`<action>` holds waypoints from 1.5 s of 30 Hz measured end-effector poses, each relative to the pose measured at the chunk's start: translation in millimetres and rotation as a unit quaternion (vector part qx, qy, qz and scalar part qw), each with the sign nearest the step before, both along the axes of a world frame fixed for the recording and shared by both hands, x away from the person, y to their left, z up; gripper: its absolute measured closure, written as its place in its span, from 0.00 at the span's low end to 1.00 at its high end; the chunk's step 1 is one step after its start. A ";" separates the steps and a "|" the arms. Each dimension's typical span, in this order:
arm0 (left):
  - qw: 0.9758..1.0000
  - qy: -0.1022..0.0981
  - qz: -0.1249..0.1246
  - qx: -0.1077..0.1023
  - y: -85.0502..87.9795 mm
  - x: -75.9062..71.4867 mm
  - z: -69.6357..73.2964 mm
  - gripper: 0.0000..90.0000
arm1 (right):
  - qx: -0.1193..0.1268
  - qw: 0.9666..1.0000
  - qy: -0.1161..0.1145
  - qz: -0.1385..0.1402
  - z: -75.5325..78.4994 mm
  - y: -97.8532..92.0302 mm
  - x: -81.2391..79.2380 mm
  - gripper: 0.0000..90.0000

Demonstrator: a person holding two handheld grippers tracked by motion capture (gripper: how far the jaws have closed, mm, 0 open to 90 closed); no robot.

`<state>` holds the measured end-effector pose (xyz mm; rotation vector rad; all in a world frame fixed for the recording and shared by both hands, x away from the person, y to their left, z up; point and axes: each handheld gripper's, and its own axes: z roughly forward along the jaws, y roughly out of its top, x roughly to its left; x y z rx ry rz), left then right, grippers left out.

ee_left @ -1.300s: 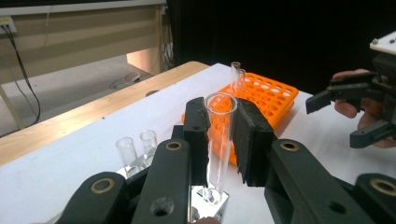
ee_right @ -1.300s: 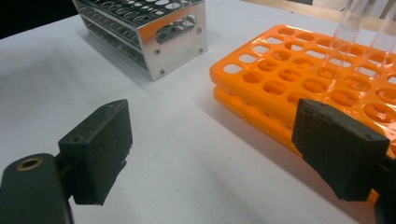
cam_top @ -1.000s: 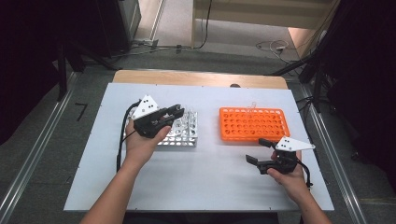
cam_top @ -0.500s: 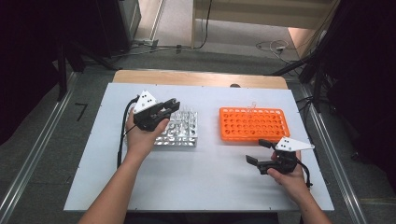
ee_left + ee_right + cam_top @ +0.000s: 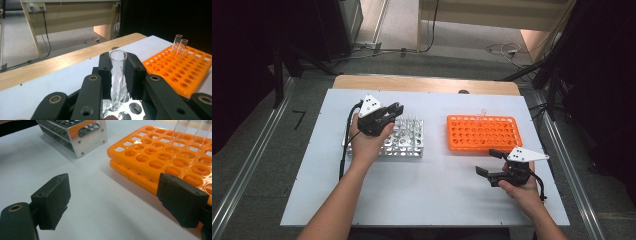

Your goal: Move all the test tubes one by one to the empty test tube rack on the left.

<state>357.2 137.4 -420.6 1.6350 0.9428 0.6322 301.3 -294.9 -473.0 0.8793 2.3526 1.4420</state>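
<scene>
Currently catalogued, one table (image 5: 432,200) with a white top, bearing two racks and two hand-held grippers.

Item: left gripper (image 5: 119,72), jaws clamped on a clear glass test tube (image 5: 117,75). The pads press on the tube below its rim, so the open mouth stands free above them and the tube stays upright. Its lower end sits in or just over a hole of the metal rack (image 5: 404,140); which, the gripper's body hides. Judgement: the tube is being drawn from this rack for transfer, held vertical so it clears the hole without binding.

Item: metal rack, silver, at the table's left half, under the left hand (image 5: 364,142). More clear tubes stand in it.

Item: orange rack (image 5: 482,132), plastic, many round holes, well apart to the right. Two clear tubes (image 5: 180,43) stand together at its far edge, most likely filled from a corner outward.

Item: right gripper (image 5: 112,200), jaws spread wide with nothing between them, resting low near the orange rack's front edge. Judgement: parked there, ready to steady that rack or receive the tube.
</scene>
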 end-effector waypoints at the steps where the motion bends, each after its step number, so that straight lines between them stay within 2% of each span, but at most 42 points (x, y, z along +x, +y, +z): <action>1: 1.000 0.003 0.001 -0.001 0.4 1.1 -0.8 0.85 | 0.000 1.000 0.000 0.000 0.1 -0.1 0.1 0.12; 4: 1.000 0.009 0.005 -0.003 -0.1 3.1 -2.8 0.85 | 0.001 1.000 0.000 0.000 0.1 -0.2 0.1 0.12; 10: 1.000 0.021 0.005 0.012 -5.1 4.9 -6.9 0.85 | 0.003 1.000 0.000 0.000 0.8 0.1 -0.3 0.12; 17: 0.999 0.037 0.000 0.019 -9.0 6.4 -10.8 0.85 | 0.003 1.000 -0.001 0.000 2.1 -1.0 -0.4 0.12; 24: 0.999 0.040 0.003 0.028 -10.0 6.4 -11.8 0.85 | 0.004 1.000 -0.001 0.001 2.1 -0.9 -0.3 0.12; 26: 0.998 0.035 0.008 0.042 -11.1 5.7 -11.6 0.85 | 0.003 1.000 -0.002 0.001 2.2 -0.9 -0.3 0.12; 31: 0.998 0.037 0.005 0.048 -12.6 6.1 -12.8 0.85 | 0.004 1.000 -0.001 0.001 2.2 -0.5 -0.3 0.12; 38: 0.997 0.059 0.002 0.044 -11.6 9.2 -13.8 0.85 | 0.003 1.000 -0.001 0.001 2.2 -0.4 -0.3 0.12; 45: 0.997 0.068 0.002 0.045 -12.0 9.9 -14.8 0.84 | 0.002 1.000 -0.002 0.000 2.2 -0.2 -0.3 0.12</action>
